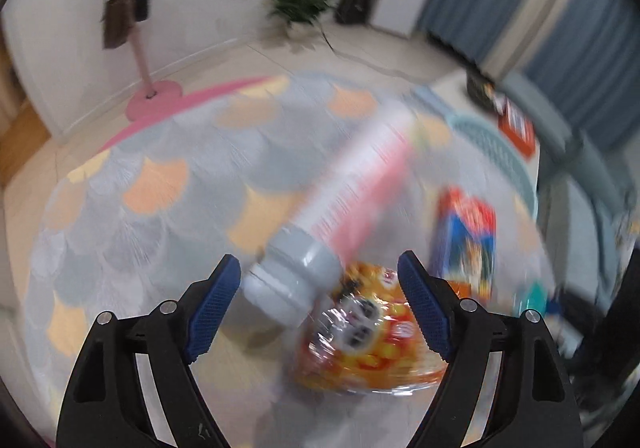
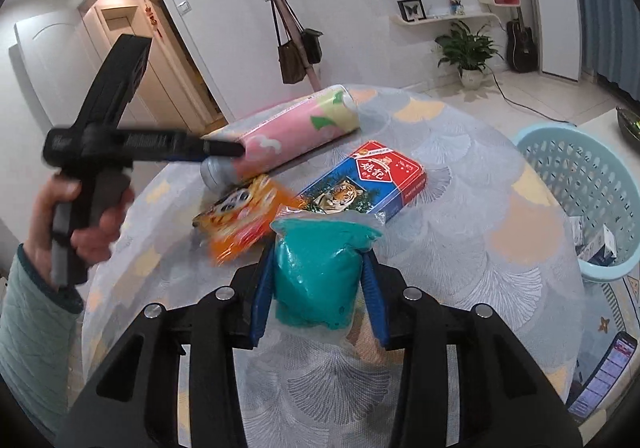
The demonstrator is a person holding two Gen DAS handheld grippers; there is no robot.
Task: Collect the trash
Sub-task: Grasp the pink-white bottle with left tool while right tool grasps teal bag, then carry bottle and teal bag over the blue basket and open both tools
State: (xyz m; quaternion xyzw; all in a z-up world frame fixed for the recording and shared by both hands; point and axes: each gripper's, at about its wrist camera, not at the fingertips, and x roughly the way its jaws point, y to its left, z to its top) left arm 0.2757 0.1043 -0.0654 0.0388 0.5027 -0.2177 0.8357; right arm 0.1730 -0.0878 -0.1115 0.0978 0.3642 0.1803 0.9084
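My left gripper (image 1: 320, 276) is open, its jaws on either side of the grey cap of a pink and white bottle (image 1: 352, 176) that lies on the round table. An orange snack packet (image 1: 372, 332) lies just under the cap. The left wrist view is blurred. In the right wrist view the left gripper (image 2: 224, 148) reaches the bottle (image 2: 296, 132) from the left. My right gripper (image 2: 320, 272) is shut on a teal bag (image 2: 316, 276) above the table. The orange packet (image 2: 240, 216) and a blue and red box (image 2: 360, 184) lie beyond it.
A light blue laundry basket (image 2: 580, 184) stands on the floor right of the table (image 2: 460, 248); it also shows in the left wrist view (image 1: 488, 144). A coat stand (image 2: 288, 40), a plant (image 2: 468, 48) and a guitar are by the far wall.
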